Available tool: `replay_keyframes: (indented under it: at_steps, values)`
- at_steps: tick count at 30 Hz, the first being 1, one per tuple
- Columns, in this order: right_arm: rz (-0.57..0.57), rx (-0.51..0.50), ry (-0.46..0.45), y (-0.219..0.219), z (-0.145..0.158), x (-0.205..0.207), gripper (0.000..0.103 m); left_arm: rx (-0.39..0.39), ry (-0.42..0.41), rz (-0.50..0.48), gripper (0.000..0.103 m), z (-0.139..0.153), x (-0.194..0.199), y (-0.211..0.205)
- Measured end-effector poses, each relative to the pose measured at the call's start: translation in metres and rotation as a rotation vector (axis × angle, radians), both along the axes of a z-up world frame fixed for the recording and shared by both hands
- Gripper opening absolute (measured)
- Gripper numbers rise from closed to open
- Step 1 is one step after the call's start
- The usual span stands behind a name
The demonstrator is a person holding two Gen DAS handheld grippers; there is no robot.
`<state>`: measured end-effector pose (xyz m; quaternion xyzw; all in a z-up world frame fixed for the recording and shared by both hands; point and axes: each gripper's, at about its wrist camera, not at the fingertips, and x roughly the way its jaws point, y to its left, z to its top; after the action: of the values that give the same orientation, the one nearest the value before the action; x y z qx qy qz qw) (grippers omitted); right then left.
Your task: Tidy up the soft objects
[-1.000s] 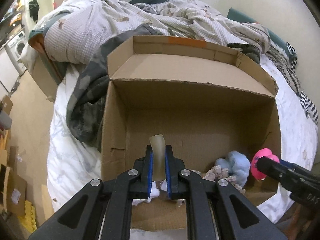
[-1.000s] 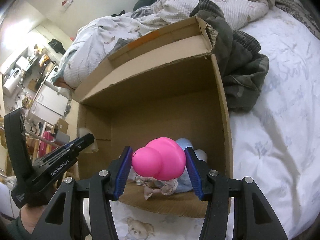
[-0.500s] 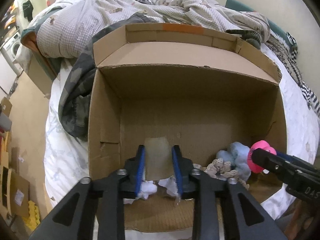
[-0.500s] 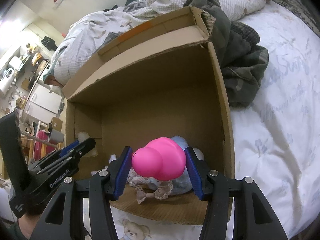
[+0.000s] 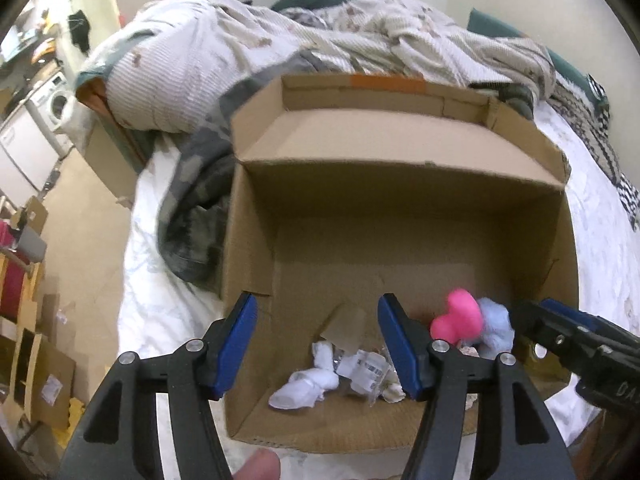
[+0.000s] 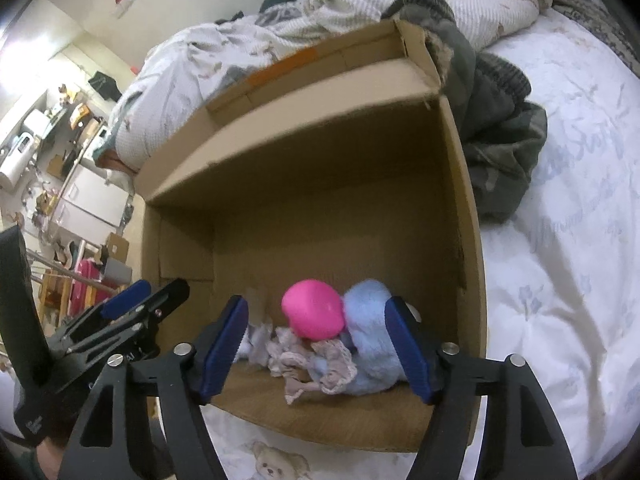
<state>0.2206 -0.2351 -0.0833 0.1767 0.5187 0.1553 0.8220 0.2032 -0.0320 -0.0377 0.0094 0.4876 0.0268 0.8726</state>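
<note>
Soft objects released into the cardboard box [image 6: 468,208]
Pink toy [image 6: 313,314], gripped a second ago, is now seen beyond the wide-open right gripper [image 6: 316,344]; left gripper [image 5: 316,344] is likewise opened, so both are freed

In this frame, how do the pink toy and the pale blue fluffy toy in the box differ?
The pink toy is smooth, rounded and vivid; the pale blue fluffy toy is furry and muted. In the right wrist view the pink toy looks smaller and sits further left, while the blue toy stretches toward the cardboard box's right wall. Both lie inside the box, side by side, held by neither open gripper.
</note>
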Motion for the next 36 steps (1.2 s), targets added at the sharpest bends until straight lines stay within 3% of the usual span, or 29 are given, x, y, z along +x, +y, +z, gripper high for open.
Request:
replay_keyframes:
  at_steps: [2,3,6,8,11,12,15,21,25,30,36]
  values:
    - [-0.014,0.006,-0.043,-0.001,0.008,-0.003,0.089,-0.023,-0.02,0.013,0.059,0.009,-0.004,0.005]
    - [-0.02,0.011,-0.066,-0.002,0.013,-0.005,0.101,-0.033,-0.029,0.015,0.059,0.013,-0.005,0.006]
    - [-0.038,0.025,-0.141,-0.005,0.026,-0.013,0.103,-0.045,-0.068,0.019,0.06,0.026,-0.015,0.011]
    - [-0.048,0.008,-0.18,-0.006,0.035,-0.021,0.103,-0.047,-0.091,0.023,0.066,0.035,-0.023,0.013]
    - [-0.056,-0.012,-0.223,-0.007,0.048,-0.035,0.103,-0.043,-0.109,0.021,0.093,0.046,-0.036,0.017]
    - [-0.046,-0.009,-0.236,-0.007,0.053,-0.04,0.103,-0.03,-0.113,0.011,0.096,0.049,-0.043,0.017]
    - [-0.023,-0.006,-0.279,-0.007,0.069,-0.055,0.103,-0.008,-0.116,-0.008,0.097,0.056,-0.061,0.019]
    - [-0.03,-0.064,-0.313,-0.005,0.087,-0.091,0.103,-0.073,-0.13,-0.024,0.102,0.069,-0.098,0.027]
    - [-0.039,-0.06,-0.312,-0.008,0.088,-0.112,0.103,-0.074,-0.15,-0.047,0.102,0.074,-0.119,0.026]
    - [-0.036,-0.129,-0.35,-0.002,0.083,-0.125,0.103,-0.032,-0.187,-0.024,0.102,0.069,-0.133,0.026]
    - [-0.052,-0.134,-0.305,0.003,0.065,-0.122,0.103,-0.028,-0.169,0.0,0.102,0.053,-0.133,0.027]
